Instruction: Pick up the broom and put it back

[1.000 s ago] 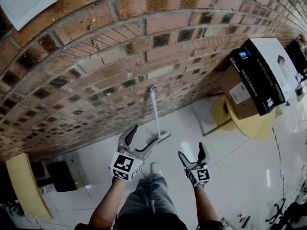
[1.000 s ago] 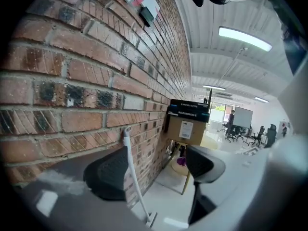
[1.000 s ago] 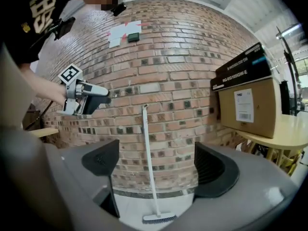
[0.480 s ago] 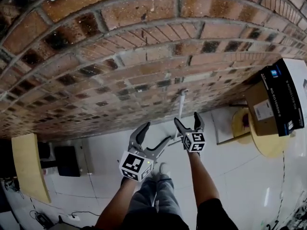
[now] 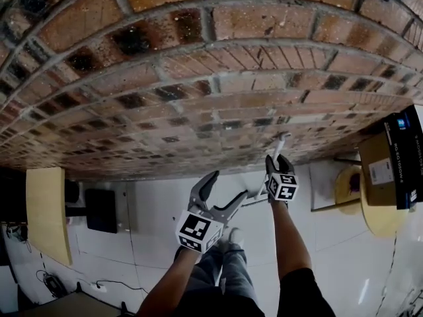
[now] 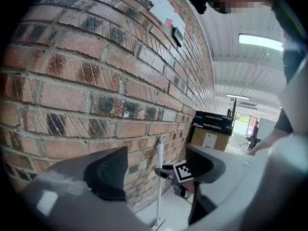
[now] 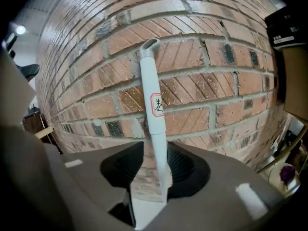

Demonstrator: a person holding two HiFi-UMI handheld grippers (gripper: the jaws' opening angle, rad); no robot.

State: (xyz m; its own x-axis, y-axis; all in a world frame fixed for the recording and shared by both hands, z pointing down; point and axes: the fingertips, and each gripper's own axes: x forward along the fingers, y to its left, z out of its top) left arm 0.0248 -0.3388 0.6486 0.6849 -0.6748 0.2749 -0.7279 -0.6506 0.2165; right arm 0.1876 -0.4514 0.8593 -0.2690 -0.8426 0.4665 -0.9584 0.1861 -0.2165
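Left gripper (image 5: 228,185) is held out low in front, jaws apart, nothing gripped. Right gripper (image 5: 273,162) is held further forward, right forearm (image 5: 289,240) stretched out. Its jaws have just been closing around the broom handle (image 7: 153,105), which is touched by one pad. A full clamp is possibly not yet made. Both forearms are bare.
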